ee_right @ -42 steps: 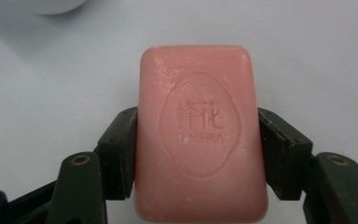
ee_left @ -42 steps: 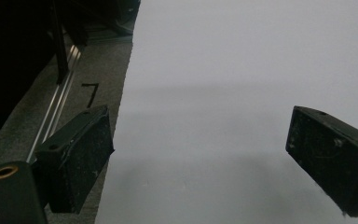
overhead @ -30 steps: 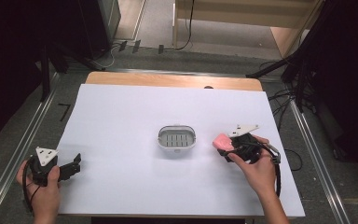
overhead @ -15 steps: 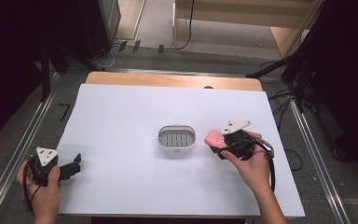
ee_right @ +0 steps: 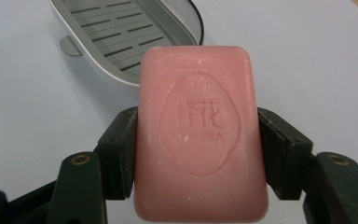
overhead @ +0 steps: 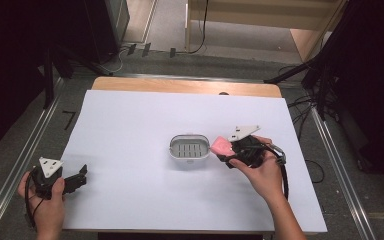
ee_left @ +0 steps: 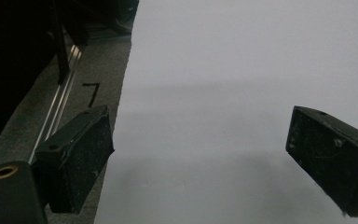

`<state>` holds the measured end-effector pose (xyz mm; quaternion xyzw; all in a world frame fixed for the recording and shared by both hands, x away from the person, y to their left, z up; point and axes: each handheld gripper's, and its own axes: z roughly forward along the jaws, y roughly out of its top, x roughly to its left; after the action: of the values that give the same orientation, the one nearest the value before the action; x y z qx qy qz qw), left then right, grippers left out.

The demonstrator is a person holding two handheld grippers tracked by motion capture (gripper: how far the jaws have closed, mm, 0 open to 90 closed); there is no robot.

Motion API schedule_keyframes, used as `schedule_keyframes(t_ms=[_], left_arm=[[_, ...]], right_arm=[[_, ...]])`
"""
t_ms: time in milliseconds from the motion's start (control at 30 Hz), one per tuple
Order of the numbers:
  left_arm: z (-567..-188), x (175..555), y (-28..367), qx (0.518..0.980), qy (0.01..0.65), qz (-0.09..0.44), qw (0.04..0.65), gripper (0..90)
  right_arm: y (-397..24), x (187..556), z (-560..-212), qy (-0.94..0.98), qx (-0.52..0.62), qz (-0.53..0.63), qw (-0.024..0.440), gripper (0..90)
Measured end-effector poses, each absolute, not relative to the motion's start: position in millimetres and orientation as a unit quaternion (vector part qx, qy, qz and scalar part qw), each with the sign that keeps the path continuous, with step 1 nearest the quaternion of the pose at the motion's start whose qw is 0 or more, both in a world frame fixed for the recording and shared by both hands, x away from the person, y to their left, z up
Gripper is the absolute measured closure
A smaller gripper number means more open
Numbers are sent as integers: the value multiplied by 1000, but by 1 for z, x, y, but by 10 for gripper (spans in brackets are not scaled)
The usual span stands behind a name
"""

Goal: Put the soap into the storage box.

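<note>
Pink is the bar of soap (ee_right: 200,135), and it sits between the two black jaws of the right claw (ee_right: 200,154), which presses on both long sides of the bar. The top face of the soap shows a stamped oval mark with letters. In the high view the right claw (overhead: 230,152) holds the soap (overhead: 221,146) just beside the right end of the soap dish (overhead: 190,148), above the white sheet (overhead: 130,130) that covers the desk (overhead: 180,85). Whether the soap touches the dish rim, the pictures do not tell. The dish is white outside and grey inside, with slots in its floor, and nothing lies in it. In the right gripper view the dish (ee_right: 121,37) stands behind the soap, a little to the left.

The left claw (overhead: 77,179) is near the front left corner of the white sheet, well apart from the dish and the soap. In the left gripper view the left claw (ee_left: 200,154) has its jaws wide apart with nothing between them. Left of the sheet there is grey floor (ee_left: 74,93) with a metal rail (ee_left: 58,112).
</note>
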<state>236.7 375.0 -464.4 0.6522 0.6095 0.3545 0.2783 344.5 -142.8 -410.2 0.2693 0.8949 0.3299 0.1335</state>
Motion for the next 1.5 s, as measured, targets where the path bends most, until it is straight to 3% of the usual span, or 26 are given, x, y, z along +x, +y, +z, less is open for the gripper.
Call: schedule_keyframes(t_ms=[1500], left_arm=[[-464,237,376,653,613,348,277,77]], right_arm=[[-78,362,-402,919,168,335,119,389]])
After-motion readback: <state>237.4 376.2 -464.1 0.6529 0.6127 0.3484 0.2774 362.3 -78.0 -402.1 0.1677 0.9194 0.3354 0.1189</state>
